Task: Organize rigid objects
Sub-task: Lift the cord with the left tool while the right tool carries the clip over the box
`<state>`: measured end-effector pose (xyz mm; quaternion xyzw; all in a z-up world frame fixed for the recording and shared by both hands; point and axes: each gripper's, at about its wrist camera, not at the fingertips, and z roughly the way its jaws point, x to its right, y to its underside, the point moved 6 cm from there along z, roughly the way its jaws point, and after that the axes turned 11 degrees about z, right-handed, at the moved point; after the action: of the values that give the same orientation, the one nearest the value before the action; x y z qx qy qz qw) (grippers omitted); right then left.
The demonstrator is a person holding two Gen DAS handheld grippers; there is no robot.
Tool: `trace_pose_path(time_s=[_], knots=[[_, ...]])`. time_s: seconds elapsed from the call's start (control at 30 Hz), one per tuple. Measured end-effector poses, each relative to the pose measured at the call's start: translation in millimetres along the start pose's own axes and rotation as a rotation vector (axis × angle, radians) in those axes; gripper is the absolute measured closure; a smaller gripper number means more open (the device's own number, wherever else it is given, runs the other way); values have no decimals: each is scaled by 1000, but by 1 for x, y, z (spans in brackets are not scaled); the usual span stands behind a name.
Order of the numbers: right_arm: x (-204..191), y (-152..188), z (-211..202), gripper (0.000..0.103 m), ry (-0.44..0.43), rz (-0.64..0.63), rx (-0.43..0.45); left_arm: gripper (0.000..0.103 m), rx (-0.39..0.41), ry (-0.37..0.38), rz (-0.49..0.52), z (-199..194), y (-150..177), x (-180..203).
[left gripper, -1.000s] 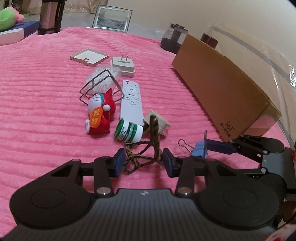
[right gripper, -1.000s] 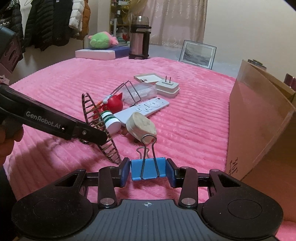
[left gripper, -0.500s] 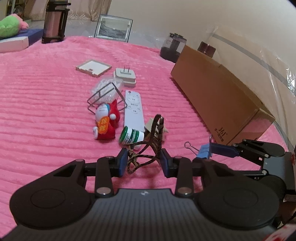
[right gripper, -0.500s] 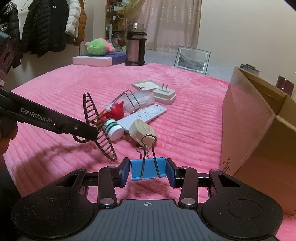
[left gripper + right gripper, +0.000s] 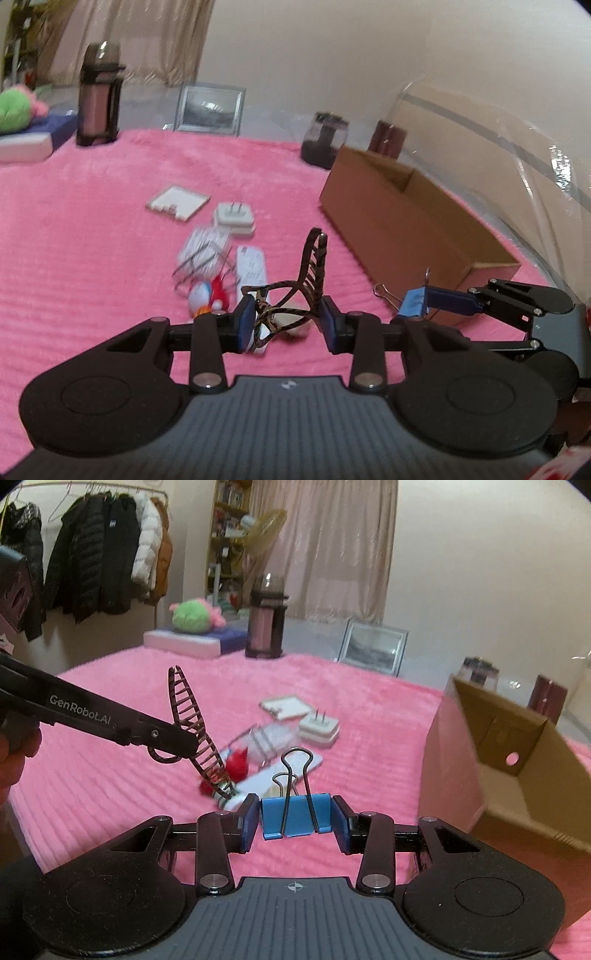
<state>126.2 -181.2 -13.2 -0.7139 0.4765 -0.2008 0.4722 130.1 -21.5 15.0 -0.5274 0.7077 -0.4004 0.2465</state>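
My left gripper (image 5: pixel 288 325) is shut on a brown tortoiseshell hair claw (image 5: pixel 312 266) and holds it above the pink bed; the claw also shows in the right wrist view (image 5: pixel 192 723). My right gripper (image 5: pixel 295 819) is shut on a blue binder clip (image 5: pixel 295 812), also in the left wrist view (image 5: pixel 413 306). An open cardboard box (image 5: pixel 509 760) stands to the right (image 5: pixel 406 225). On the bed lie a white remote (image 5: pixel 253 266), a red toy figure (image 5: pixel 210 295), a white plug adapter (image 5: pixel 234 219), a wire stand (image 5: pixel 201 258) and a square white tile (image 5: pixel 177 203).
A pink-and-black flask (image 5: pixel 266 620), a picture frame (image 5: pixel 373 650) and a green plush on a flat box (image 5: pixel 195 616) stand at the bed's far edge. Coats hang at the left (image 5: pixel 103 565). Two dark jars (image 5: pixel 325 144) stand behind the cardboard box.
Both grippers have risen with their objects. The hair claw is lifted off the bed and the objects below look farther away. The box opening has come into the right wrist view.
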Motion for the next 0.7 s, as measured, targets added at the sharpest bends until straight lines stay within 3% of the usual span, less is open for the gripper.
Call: trace_pose_path(time_s=[0.33, 0.5, 0.7], knots=[[59, -57, -46, 65, 111, 39, 100, 71, 77, 137, 135, 2, -71, 54], [118, -68, -63, 65, 198, 47, 74, 71, 89, 219, 208, 21, -101, 93], [180, -72, -67, 65, 226, 60, 8, 71, 68, 294, 305, 59, -125, 141]])
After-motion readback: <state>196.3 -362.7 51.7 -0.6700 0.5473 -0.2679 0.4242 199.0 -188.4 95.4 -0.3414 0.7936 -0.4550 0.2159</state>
